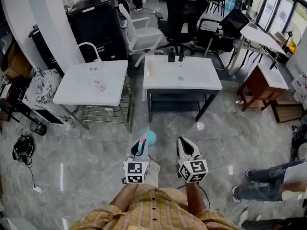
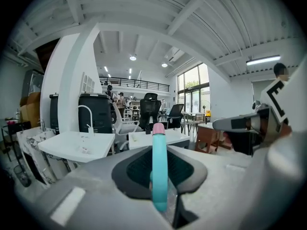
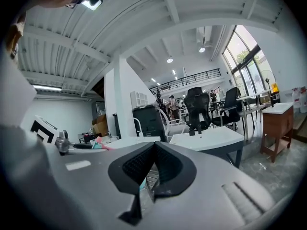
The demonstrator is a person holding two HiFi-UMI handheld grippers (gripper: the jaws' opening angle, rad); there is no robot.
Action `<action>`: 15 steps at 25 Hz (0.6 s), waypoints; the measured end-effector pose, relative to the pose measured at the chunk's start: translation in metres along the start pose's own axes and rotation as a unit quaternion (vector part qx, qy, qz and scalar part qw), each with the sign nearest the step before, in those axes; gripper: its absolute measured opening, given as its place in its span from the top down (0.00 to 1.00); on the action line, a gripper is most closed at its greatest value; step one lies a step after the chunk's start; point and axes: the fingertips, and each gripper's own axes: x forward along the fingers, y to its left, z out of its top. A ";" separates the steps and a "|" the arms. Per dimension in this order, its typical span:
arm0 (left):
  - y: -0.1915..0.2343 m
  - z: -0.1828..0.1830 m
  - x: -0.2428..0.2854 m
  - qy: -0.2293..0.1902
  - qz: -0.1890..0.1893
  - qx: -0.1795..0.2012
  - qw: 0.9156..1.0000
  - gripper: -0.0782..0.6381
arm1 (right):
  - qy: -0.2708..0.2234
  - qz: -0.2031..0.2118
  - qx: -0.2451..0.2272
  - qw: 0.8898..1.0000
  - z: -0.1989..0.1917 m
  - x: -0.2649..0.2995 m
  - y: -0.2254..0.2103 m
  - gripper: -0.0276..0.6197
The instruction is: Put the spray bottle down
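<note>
My left gripper is shut on the spray bottle, held in the air above the grey floor. The bottle's teal trigger with a pink tip stands upright between the dark pads, and its clear body shows just below. My right gripper hovers beside the left one at the same height, its jaws together with nothing in them. The right gripper view shows the pink and teal nozzle at the left. Both grippers point toward two white basins ahead.
A white basin with a curved tap stands ahead on the left. A second white basin on a dark frame stands ahead on the right. Behind are a black cabinet and office chairs. A wooden table and a person's legs are at the right.
</note>
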 end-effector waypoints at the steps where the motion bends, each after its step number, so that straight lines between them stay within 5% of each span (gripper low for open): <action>1: 0.004 0.003 0.011 0.000 0.001 -0.001 1.000 0.81 | 0.001 0.002 -0.002 1.000 0.003 0.011 -0.005 0.96; 15: 0.075 0.067 0.166 -0.004 0.007 -0.001 1.000 0.81 | 0.009 0.005 -0.011 1.000 0.065 0.174 -0.063 0.96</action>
